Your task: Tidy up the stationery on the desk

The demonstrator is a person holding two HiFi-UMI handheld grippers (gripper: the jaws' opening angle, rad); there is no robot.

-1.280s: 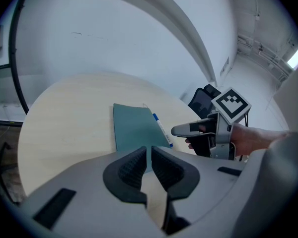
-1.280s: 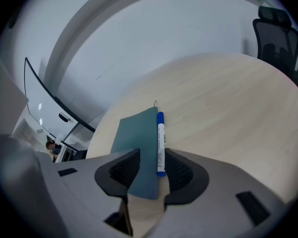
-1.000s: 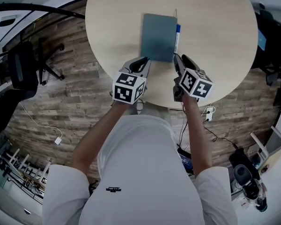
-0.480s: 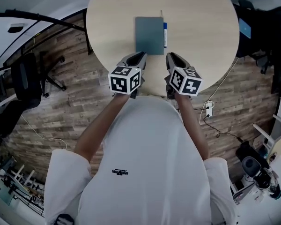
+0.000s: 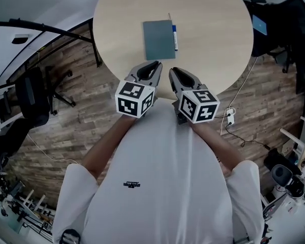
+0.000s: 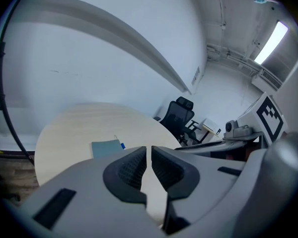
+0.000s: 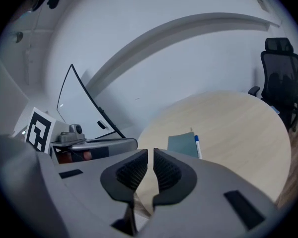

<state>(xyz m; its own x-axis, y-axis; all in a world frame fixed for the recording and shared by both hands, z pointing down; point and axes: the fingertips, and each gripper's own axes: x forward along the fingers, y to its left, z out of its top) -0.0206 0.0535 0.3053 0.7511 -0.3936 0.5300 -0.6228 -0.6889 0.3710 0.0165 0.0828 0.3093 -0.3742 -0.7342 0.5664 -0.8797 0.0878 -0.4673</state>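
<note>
Plainly, the left gripper (image 6: 149, 150) has its two ribbed black pads drawn almost together, with only a thin slit between them and nothing in it. The right gripper (image 7: 150, 152) looks the same: its jaws have just been closing, and the narrow gap between its pads is empty too. Both grippers point downward over the 6 o'clock rim of the round pale wooden table (image 5: 213, 34), side by side and clear of its top. Each carries a white cube with black square markers, the left cube (image 5: 134, 98) at about 9 o'clock of the right cube (image 5: 199, 105).

Out at 12 o'clock from the jaws, well apart from them, a grey-blue rectangular notebook (image 5: 159, 39) lies flat and closed near the middle of the table. A slim blue-and-white pen (image 5: 174, 34) lies along its 3 o'clock edge, parallel to it and just beside it. Whether the two touch I cannot tell.

Below the table runs a brown wood-plank floor (image 5: 76, 121). A black office chair (image 5: 33, 95) stands at roughly 9 o'clock of the person's white shirt (image 5: 162, 187), and a white cable with a plug block (image 5: 229, 118) trails near the table's 4 o'clock edge.
</note>
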